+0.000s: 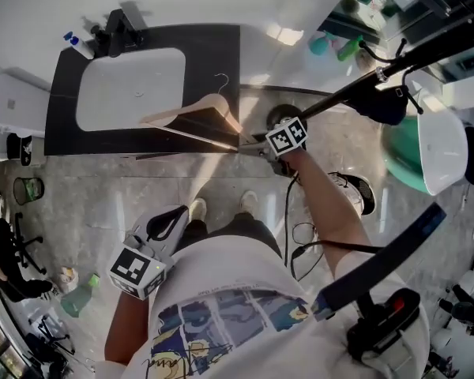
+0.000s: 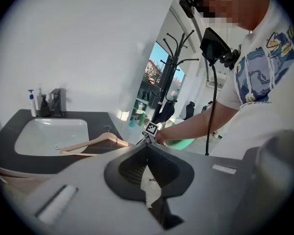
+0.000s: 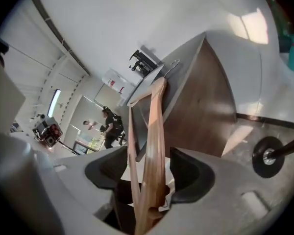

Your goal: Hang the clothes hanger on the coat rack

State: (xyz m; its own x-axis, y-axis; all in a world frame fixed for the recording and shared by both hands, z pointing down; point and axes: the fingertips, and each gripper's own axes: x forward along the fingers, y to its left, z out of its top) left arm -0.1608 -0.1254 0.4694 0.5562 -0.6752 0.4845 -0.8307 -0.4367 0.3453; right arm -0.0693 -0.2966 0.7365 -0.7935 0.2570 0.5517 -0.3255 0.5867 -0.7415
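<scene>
A wooden clothes hanger with a metal hook lies flat on the dark counter, partly over the white basin. My right gripper is at its right end. In the right gripper view the hanger passes between the jaws of that gripper, with a gap on each side, so they stand open around it. My left gripper hangs low by the person's left leg, away from the counter; its jaws look shut with nothing in them. The black coat rack stands to the right, its round base on the floor.
A black faucet and a soap bottle stand at the back of the counter. A green tub sits on the floor to the right. A black cable trails by the person's shoes. A green bottle lies at lower left.
</scene>
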